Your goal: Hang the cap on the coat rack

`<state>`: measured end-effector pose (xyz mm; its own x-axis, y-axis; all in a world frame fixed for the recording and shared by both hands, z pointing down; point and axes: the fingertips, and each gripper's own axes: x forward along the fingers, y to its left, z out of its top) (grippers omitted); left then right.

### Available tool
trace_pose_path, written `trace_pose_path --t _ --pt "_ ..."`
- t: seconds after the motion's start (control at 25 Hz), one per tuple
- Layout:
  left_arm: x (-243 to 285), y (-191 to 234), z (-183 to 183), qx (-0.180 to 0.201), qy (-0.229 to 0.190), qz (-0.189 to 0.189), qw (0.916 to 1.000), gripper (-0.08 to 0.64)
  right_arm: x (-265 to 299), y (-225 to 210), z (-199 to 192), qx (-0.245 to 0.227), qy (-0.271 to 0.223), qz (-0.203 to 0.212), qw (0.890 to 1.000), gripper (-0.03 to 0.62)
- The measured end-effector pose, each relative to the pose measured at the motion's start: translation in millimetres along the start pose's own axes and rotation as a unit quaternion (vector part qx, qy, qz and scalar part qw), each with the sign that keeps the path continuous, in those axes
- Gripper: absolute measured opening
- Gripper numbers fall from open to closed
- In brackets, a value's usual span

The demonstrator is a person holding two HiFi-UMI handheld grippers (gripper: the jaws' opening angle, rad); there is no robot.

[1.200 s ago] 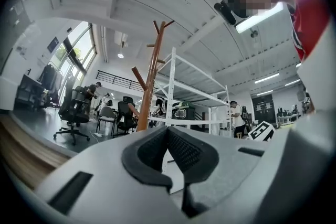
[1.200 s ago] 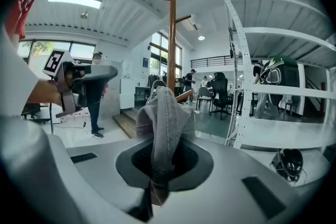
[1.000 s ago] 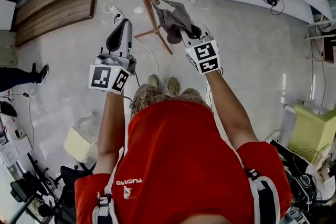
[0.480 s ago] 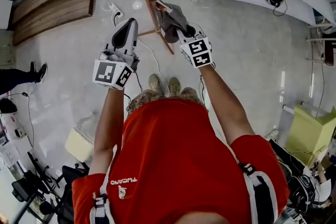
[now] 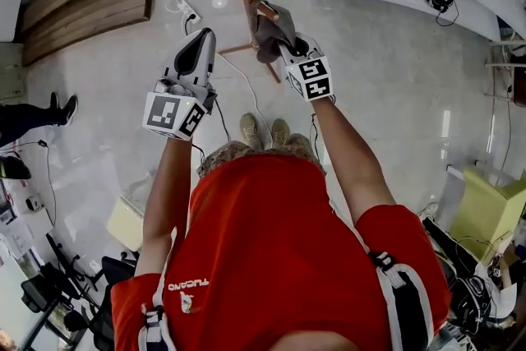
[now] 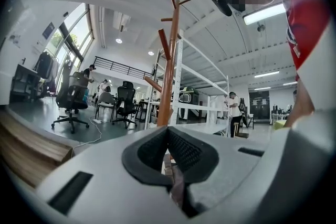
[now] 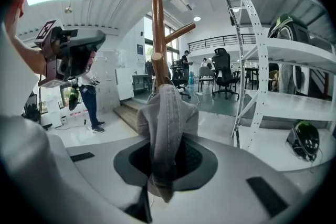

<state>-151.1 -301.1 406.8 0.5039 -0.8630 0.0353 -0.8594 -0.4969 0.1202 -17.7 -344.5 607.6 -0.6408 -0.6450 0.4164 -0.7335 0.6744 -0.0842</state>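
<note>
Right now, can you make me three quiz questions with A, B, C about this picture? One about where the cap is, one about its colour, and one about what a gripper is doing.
1. Where is the cap?
A. on the floor
B. in the right gripper, by the coat rack
C. inside a box

2. What colour is the cap?
A. grey
B. red
C. yellow

3. What is the left gripper holding?
A. a ball
B. the cap
C. nothing

Answers:
1 B: the cap's cloth sits between that gripper's jaws, which are opening, right by the wooden pole.
2 A: its cloth is grey in both views.
3 C: its jaws are together and empty.
</note>
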Motion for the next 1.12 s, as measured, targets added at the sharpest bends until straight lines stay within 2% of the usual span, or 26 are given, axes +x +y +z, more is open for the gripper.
trace_pose_path --t 0.28,0.36,0.56,0.76,0.92,1.12 --pt "-1 -1 -2 -0.008 0.004 -0.015 0.9999 0.008 -3 8 -8 0.011 0.022 0.015 1.0 0.207" --pt "-1 -4 -2 -0.011 0.002 -0.02 0.9997 0.008 -8 8 -8 0.014 0.024 0.018 0.999 0.218" --pt "0 -14 -3 -0.017 -0.003 -0.028 0.9995 0.008 -28 6 10 0.01 -0.008 0.014 1.0 0.219" --pt "-1 -21 2 -0.023 -0.014 -0.03 0.9992 0.008 -58 13 49 0.025 -0.064 0.027 0.997 0.216" --pt "-3 -27 13 -0.025 -0.024 -0.027 0.9991 0.008 -89 19 94 0.047 -0.129 0.03 0.99 0.191" --pt "-5 -46 31 -0.014 -0.032 -0.045 0.9984 0.008 -124 32 148 0.047 -0.191 0.038 0.98 0.13"
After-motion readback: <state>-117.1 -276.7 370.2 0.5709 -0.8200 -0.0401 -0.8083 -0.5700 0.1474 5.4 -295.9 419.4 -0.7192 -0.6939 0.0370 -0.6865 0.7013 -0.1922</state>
